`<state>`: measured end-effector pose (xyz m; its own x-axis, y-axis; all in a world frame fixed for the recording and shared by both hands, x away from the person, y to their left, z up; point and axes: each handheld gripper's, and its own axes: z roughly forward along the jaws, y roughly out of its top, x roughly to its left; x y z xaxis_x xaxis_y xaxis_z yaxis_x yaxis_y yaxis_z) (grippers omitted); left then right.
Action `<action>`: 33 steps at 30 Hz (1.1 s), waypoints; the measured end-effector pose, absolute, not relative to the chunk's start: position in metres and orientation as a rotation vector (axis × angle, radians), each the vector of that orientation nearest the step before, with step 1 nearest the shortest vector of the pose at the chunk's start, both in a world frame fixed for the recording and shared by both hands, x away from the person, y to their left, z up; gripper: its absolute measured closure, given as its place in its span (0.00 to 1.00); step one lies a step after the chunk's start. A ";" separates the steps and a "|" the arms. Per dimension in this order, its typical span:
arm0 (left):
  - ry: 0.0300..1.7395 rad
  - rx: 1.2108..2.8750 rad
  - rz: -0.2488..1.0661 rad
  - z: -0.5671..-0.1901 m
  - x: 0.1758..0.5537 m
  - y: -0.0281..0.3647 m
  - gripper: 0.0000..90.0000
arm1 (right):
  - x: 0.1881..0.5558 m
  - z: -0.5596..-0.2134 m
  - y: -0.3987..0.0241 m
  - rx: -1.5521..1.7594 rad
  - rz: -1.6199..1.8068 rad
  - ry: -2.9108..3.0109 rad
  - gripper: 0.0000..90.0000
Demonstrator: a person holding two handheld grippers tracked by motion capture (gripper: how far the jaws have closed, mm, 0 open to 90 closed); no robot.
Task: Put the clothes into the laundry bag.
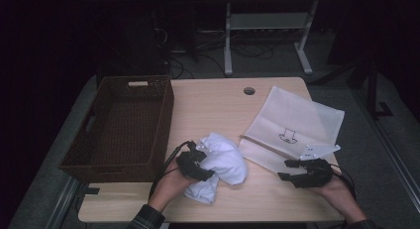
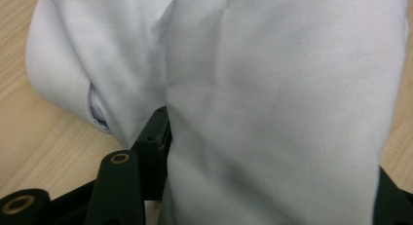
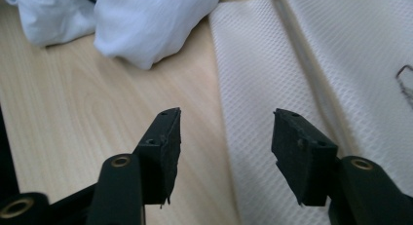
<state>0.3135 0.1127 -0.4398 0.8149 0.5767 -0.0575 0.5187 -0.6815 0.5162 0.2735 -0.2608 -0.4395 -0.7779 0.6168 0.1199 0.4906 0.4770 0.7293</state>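
A bunched white cloth (image 1: 225, 159) lies on the wooden table (image 1: 208, 105) near its front middle. My left gripper (image 1: 198, 164) is at the cloth's left side with the cloth (image 2: 272, 113) packed between its jaws. The one pad (image 2: 155, 137) that I see lies against the fabric, and the other is covered by it. To the right lies a flat white mesh bag (image 1: 292, 122) with a small dark drawing on it. My right gripper (image 1: 286, 170) hovers at the bag's near edge, open (image 3: 226, 137), with nothing between its jaws, over the bag's edge (image 3: 292, 64) and bare wood.
A dark woven basket (image 1: 163, 125) stands on the table's left half, close to the cloth. A round cable hole (image 1: 249, 90) sits at the table's back edge. A white tag (image 1: 317, 150) sticks up from the bag just beyond my right gripper.
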 end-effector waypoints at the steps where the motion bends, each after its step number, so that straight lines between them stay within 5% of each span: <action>1: 0.807 2.474 0.150 -0.440 0.313 0.113 0.49 | 0.277 -0.438 -0.262 0.966 1.182 2.556 0.49; 10: 0.789 2.487 0.173 -0.441 0.312 0.112 0.51 | 0.308 -0.426 -0.272 0.962 1.197 2.477 0.55; 33: 0.795 2.470 0.157 -0.444 0.313 0.114 0.52 | 0.357 -0.456 -0.278 0.891 1.085 2.572 0.49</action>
